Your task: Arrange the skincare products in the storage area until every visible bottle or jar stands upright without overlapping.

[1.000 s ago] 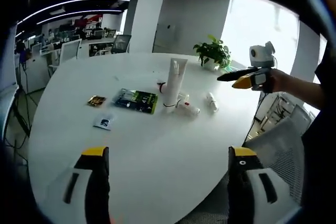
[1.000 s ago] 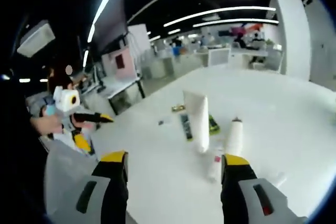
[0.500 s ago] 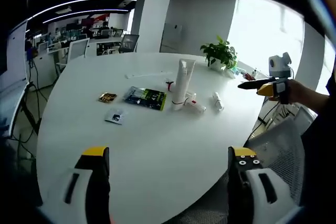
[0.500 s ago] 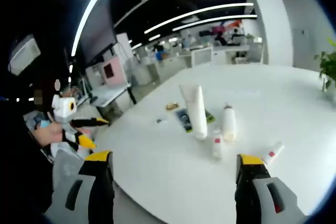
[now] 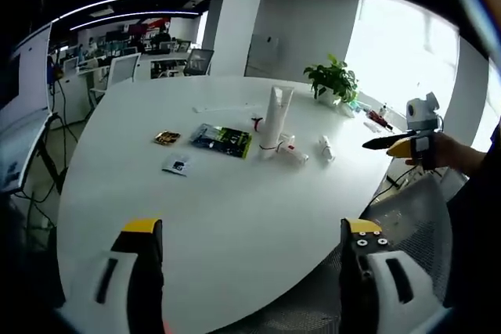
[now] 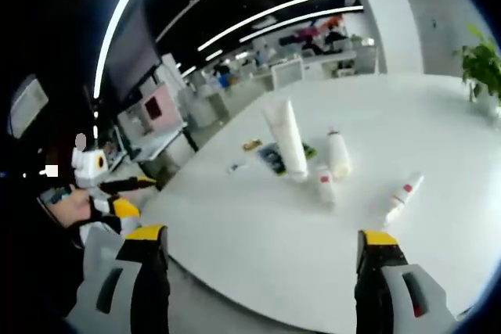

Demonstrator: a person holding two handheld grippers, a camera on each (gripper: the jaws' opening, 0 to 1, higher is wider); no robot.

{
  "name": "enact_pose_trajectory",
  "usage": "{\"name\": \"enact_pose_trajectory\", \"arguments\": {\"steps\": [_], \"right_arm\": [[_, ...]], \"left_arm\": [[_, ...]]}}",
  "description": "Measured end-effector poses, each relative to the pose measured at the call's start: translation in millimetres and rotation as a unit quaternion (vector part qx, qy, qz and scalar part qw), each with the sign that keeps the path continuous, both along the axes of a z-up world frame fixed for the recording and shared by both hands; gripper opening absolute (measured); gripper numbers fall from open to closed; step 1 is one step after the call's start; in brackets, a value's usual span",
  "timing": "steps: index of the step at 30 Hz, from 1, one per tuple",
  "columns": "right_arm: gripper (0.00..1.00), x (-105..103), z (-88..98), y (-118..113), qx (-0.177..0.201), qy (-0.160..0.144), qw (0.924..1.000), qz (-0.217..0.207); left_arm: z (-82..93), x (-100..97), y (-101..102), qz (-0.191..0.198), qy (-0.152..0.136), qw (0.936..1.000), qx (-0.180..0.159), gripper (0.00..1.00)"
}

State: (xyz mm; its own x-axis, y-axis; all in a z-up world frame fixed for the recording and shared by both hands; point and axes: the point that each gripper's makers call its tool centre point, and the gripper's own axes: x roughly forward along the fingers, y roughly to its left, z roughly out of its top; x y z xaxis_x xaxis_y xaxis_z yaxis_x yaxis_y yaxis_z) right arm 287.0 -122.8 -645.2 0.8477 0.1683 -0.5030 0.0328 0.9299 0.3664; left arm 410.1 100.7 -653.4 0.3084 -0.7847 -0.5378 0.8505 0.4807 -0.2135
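Both the left hand-held gripper (image 5: 243, 271) and the right hand-held gripper (image 6: 262, 275) hang released, well back from the bench (image 5: 219, 209). Going left to right in the right gripper view, the tall tube (image 6: 287, 145) and white bottle (image 6: 338, 155) stand mid-bench, so reach for the small tube (image 6: 401, 198) lying at the right (grip it low and tip it upright clear of its neighbours).

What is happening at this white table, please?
A person holds a gripper in each hand, back from the round white table, both with jaws open and empty. On the table a tall white tube stands upright beside smaller bottles; one small bottle lies on its side. Nothing is being handled at this moment.
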Motion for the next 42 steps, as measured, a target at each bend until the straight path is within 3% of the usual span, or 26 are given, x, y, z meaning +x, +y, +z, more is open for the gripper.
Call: {"name": "enact_pose_trajectory", "arguments": {"steps": [20,42], "right_arm": [[0.99,6,-3.2,-11,0.006,0.011,0.9999,-0.006],[0.87,44,-16.2,-46,-0.013,0.049,0.9987,-0.006]], "left_arm": [[-4.9,-3.1,-7,-0.006,0.011,0.9999,0.002,0.86],[-22.6,7.3,-8,0.005,0.039,0.9992,0.005,0.81]]}}
